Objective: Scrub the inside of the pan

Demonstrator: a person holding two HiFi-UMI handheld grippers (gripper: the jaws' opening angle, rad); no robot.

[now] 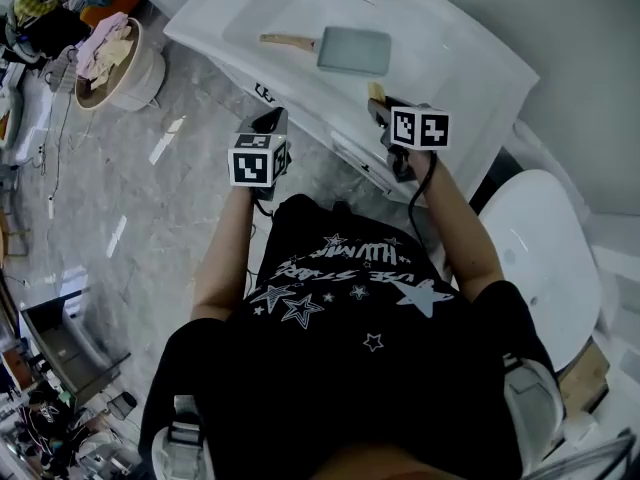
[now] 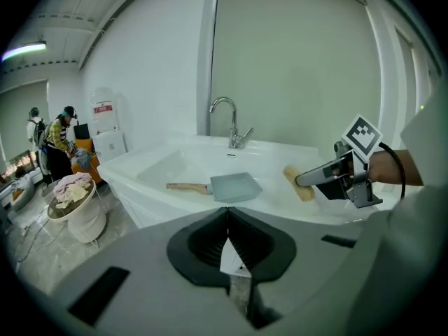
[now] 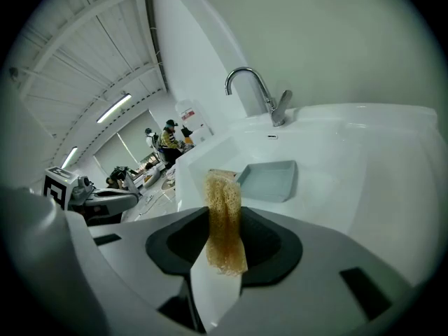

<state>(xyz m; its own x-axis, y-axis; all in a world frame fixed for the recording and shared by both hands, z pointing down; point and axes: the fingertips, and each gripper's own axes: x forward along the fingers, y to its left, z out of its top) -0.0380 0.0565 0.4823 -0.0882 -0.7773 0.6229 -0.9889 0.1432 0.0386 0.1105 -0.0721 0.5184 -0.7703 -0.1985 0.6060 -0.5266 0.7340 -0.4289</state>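
Note:
A square grey pan (image 1: 352,50) with a wooden handle (image 1: 287,41) lies in the white sink basin (image 1: 250,18). The left gripper view shows the pan (image 2: 234,186) ahead and below. My left gripper (image 2: 227,212) is shut with nothing between its jaws, and it hangs in front of the counter edge, short of the pan. My right gripper (image 3: 224,212) is shut on a tan mesh scrubber (image 3: 224,222), held above the counter's near rim, right of the pan (image 3: 269,180). In the head view both grippers, left (image 1: 272,123) and right (image 1: 380,108), are apart from the pan.
A chrome faucet (image 2: 231,121) stands behind the basin. A round basket of laundry (image 1: 115,63) sits on the floor to the left. Two people (image 2: 59,142) stand far off at the left. A white rounded seat (image 1: 540,258) is at my right side.

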